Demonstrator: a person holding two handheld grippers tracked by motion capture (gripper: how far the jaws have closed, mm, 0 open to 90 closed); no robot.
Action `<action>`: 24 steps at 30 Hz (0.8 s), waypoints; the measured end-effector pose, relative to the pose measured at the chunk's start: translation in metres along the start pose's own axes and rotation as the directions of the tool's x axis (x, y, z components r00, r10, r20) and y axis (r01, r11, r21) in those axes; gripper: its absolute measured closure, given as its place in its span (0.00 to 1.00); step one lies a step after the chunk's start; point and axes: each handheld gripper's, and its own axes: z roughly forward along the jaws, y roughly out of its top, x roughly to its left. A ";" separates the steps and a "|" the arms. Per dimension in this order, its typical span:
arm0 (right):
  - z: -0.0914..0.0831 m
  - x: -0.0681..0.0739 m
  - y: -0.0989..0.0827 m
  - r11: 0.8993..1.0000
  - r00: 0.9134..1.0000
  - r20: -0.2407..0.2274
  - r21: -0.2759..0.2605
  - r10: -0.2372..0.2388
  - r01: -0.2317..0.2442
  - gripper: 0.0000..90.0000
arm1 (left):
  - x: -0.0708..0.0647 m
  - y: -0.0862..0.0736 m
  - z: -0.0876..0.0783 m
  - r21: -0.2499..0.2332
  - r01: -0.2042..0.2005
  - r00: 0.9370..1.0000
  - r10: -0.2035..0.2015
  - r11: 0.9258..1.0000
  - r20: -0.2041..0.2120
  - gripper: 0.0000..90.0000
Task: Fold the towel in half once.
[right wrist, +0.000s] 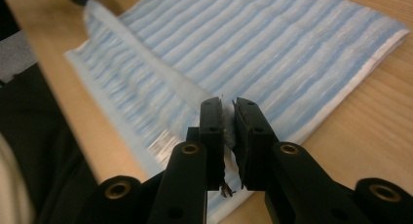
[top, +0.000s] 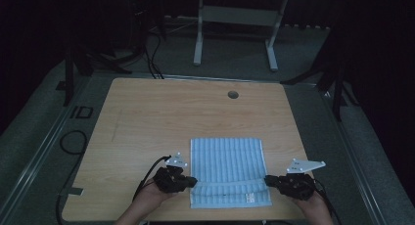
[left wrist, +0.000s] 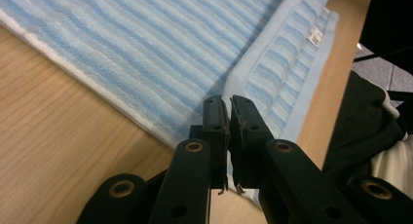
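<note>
Left gripper (top: 192, 181), a black two-jaw claw held in the person's left hand, is clenched on the left edge of a light blue and white striped terry towel (top: 227, 164). Its own camera shows the jaws nearly together with a thin fold of the cloth (left wrist: 160, 53) pinched between the pads. Right gripper (top: 267, 179), the matching black claw in the right hand, is clamped on the towel's opposite edge, and its view shows the same close pinch on the fabric (right wrist: 272, 53).

Lying flat and already folded into a rectangle, the towel sits on the pale wooden table (top: 147, 117), toward the near edge and right of centre. A raised ridge of cloth runs across it between the two claws, just behind a near strip that carries a small white label (top: 249, 197).

Judging from this, the step in hand is the start of another fold, both sides gripped at the same line. The next move likely calls for lifting both claws together and evenly, carrying the pinched layer over while keeping the cloth taut, so the edges line up and neither side slips free.
</note>
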 end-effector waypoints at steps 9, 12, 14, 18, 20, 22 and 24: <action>-0.018 0.016 -0.045 0.997 0.996 -0.039 0.032 0.075 -0.074 0.84 | -0.017 -0.016 -0.002 0.051 -0.065 0.996 0.061 0.997 0.070 0.94; -0.019 0.016 -0.062 0.991 0.992 -0.044 0.066 0.118 -0.115 0.79 | -0.022 -0.021 0.003 0.105 -0.100 0.991 0.089 0.989 0.104 0.88; -0.022 0.017 -0.069 0.989 0.989 -0.048 0.060 0.138 -0.135 0.77 | -0.026 -0.023 0.005 0.124 -0.128 0.984 0.110 0.984 0.143 0.82; -0.032 0.017 -0.069 0.989 0.989 -0.029 0.024 0.145 -0.144 0.74 | -0.030 -0.019 0.004 0.121 -0.125 0.982 0.106 0.985 0.154 0.63; -0.034 0.015 -0.064 0.991 0.991 -0.016 0.019 0.134 -0.133 0.72 | -0.029 -0.016 0.005 0.118 -0.119 0.987 0.105 0.986 0.121 0.51; -0.033 0.011 -0.058 0.991 0.992 -0.001 0.012 0.130 -0.130 0.69 | -0.025 -0.013 0.006 0.111 -0.106 0.990 0.094 0.988 0.107 0.51; -0.029 0.007 -0.052 0.993 0.993 0.008 0.007 0.114 -0.114 0.65 | -0.022 -0.011 0.007 0.113 -0.103 0.994 0.097 0.988 0.058 0.48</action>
